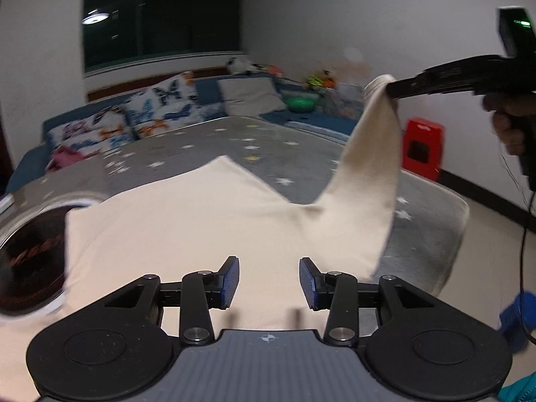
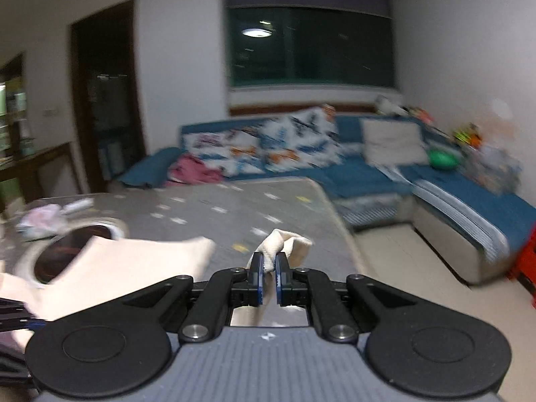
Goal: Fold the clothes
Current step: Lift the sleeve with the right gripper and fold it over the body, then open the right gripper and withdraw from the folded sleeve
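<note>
Work surface: a grey star-patterned cover (image 1: pixel 241 140) spread over a raised flat platform whose rounded far corner drops off toward pale floor tiles (image 1: pixel 495 234). On it lies a cream garment (image 1: pixel 187 221), mostly flat, with one corner folded up toward the middle. Its right sleeve or corner is lifted clear of the surface, hanging as a taut strip from the right gripper (image 2: pixel 268 273), whose blue pads are clamped tight on a bunched tip of the cream fabric; in the left wrist view this gripper shows at upper right, held by a hand (image 1: pixel 509 127). Left gripper (image 1: pixel 269 281): jaws partway apart, nothing between the pads, hovering just above the near part of the garment; contact with the cloth cannot be told. A round dark object with a pale rim (image 1: pixel 30 254) sits at the left edge of the surface, partly covered by the garment. Room: a blue corner sofa (image 2: pixel 365 174) behind the platform carrying butterfly-print cushions (image 2: pixel 268 144), a plain pale cushion (image 2: pixel 392 140), a pink cloth heap (image 2: pixel 194 171) and a green ball (image 2: pixel 442 159). Dark window (image 2: pixel 308 43) above the sofa with a ceiling lamp reflected in it; dark doorway (image 2: pixel 107 90) on the left; red box (image 1: pixel 422 147) on the floor against the right wall. Both views motion-blurred.
</note>
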`<state>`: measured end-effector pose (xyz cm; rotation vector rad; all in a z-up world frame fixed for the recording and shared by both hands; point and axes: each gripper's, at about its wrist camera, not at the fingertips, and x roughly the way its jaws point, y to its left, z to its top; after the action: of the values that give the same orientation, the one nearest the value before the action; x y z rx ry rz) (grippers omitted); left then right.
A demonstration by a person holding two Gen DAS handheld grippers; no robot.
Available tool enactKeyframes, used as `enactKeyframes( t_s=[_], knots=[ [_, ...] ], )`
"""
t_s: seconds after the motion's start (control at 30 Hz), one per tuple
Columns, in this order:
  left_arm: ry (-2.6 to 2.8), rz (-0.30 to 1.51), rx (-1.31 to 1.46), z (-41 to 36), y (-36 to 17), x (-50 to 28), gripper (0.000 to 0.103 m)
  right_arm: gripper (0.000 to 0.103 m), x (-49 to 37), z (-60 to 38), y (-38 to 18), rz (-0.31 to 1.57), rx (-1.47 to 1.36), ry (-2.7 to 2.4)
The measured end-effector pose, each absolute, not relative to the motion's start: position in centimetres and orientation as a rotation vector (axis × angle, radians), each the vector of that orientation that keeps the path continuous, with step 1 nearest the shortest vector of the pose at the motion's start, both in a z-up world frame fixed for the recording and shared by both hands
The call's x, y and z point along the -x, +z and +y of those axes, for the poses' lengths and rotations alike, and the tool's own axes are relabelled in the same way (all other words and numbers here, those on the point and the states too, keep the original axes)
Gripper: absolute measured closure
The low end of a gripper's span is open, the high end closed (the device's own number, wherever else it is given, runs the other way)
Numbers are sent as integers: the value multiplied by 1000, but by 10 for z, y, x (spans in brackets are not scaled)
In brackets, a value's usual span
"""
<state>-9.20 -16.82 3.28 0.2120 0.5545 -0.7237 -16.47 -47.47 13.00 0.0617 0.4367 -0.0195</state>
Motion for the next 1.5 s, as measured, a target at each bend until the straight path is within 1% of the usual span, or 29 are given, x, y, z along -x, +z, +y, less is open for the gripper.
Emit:
enactKeyframes(
  t_s=[0.23,0.4,0.53,0.77,0.87,0.97,1.03,1.2,1.37,1.5],
  knots=[
    [-589,555,-127,-115,36,88,60,97,143,-405,159,416,37,189],
    [-529,563,-86,-89,32,91,60,97,124,-343,159,435,103,342],
    [-487,572,-53,-69,27,93,60,97,115,-301,151,469,150,446],
    [-422,586,-10,-45,24,96,60,97,109,-242,114,571,237,593],
    [-405,587,-5,-40,24,97,58,94,110,-230,94,618,238,642],
    [-394,590,-4,-38,24,97,58,89,114,-227,83,644,238,656],
    [-392,587,-8,-38,25,97,58,88,120,-234,80,655,225,655],
    [-394,559,-10,-43,32,97,58,88,132,-275,72,703,173,568],
    [-404,480,-17,-50,51,99,58,88,141,-332,54,773,111,402],
    [-458,491,-12,-61,54,95,58,88,148,-359,38,826,78,339]
  ],
)
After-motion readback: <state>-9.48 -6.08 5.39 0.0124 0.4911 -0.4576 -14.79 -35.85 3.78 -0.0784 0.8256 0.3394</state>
